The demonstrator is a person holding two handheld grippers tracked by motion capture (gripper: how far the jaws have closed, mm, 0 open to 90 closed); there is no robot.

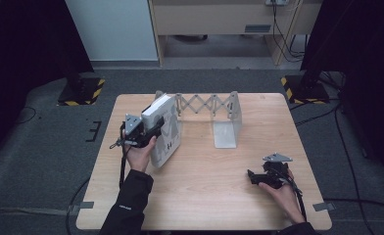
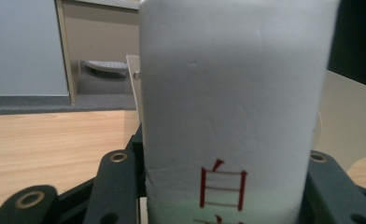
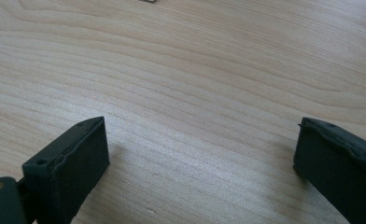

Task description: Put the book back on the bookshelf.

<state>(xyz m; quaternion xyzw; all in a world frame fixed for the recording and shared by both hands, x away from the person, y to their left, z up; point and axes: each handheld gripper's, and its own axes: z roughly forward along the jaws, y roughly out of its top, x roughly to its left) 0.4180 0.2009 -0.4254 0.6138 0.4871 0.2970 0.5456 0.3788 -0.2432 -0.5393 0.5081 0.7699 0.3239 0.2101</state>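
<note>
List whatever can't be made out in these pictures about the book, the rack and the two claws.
- Book: in the left claw view the bottom edge cuts off the red lettering on its spine.
- Book cover: its print is too small in the high view, and the left claw covers part of it.
- Expanding rack: its left end plate sits behind the book.
- Right claw: its opening is too small to judge in the high view.

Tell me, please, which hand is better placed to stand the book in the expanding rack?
Left. The left gripper is shut on the book, right beside the rack. The right gripper rests open on the table, far from both.
</note>
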